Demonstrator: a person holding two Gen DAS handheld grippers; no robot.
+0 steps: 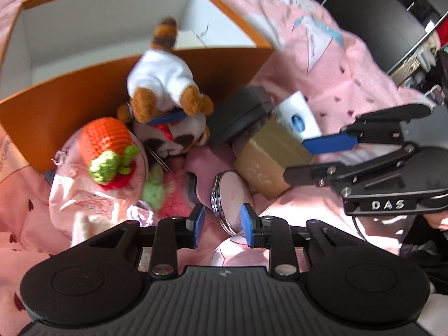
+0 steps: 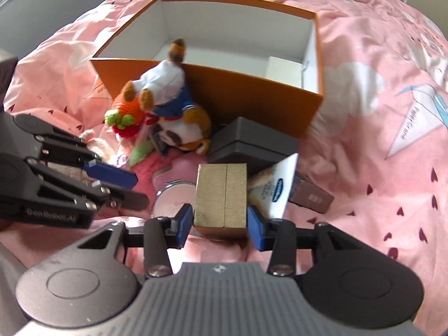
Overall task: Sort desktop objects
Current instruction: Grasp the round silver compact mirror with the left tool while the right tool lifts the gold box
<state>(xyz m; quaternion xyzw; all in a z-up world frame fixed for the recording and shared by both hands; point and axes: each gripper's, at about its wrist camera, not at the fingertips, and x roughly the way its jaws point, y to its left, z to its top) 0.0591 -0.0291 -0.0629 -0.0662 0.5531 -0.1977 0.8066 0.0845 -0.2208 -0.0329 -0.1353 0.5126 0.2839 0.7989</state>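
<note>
An orange box [image 1: 70,89] with a white inside lies on the pink bedspread; it also shows in the right wrist view [image 2: 252,98]. In front of it lies a pile: a plush cat in a white shirt [image 1: 165,84], a crocheted orange fruit [image 1: 105,135], a grey case [image 1: 238,112], a gold box [image 1: 266,156], a round pink compact mirror [image 1: 231,198]. My left gripper [image 1: 222,224] is open with its pads on either side of the mirror's near edge. My right gripper [image 2: 219,222] has its pads at both sides of the gold box [image 2: 221,196].
A white packet with a blue logo [image 2: 275,190] and a brown box [image 2: 310,196] lie to the right of the gold box. A pink pouch [image 1: 92,204] lies under the crocheted fruit. Dark furniture [image 1: 378,14] stands beyond the bed at the upper right.
</note>
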